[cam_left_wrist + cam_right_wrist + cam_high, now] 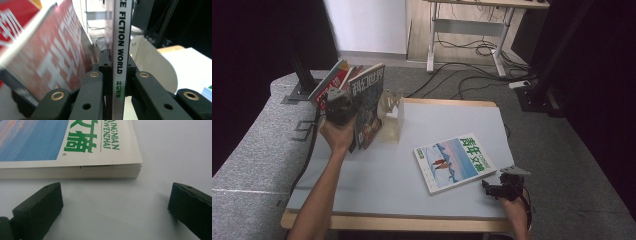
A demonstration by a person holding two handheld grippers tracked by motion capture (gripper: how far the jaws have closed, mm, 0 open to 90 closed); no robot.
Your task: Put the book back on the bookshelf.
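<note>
A science-fiction magazine (121,50), clamped by its spine in the closed left gripper (117,72), is being stood beside the bookstand (392,117) at the table's far left, while the blue magazine (454,162) is being awaited by the wide-open, empty right gripper (116,202), likely needing a grasp next.

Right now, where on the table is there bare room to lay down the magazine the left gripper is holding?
Free: the near-left tabletop, between the blue magazine and the left edge, and the far-right stretch beyond that magazine. Crowded: the far-left corner, where leaning red books, the wooden stand and the left gripper with its magazine bunch together.
</note>
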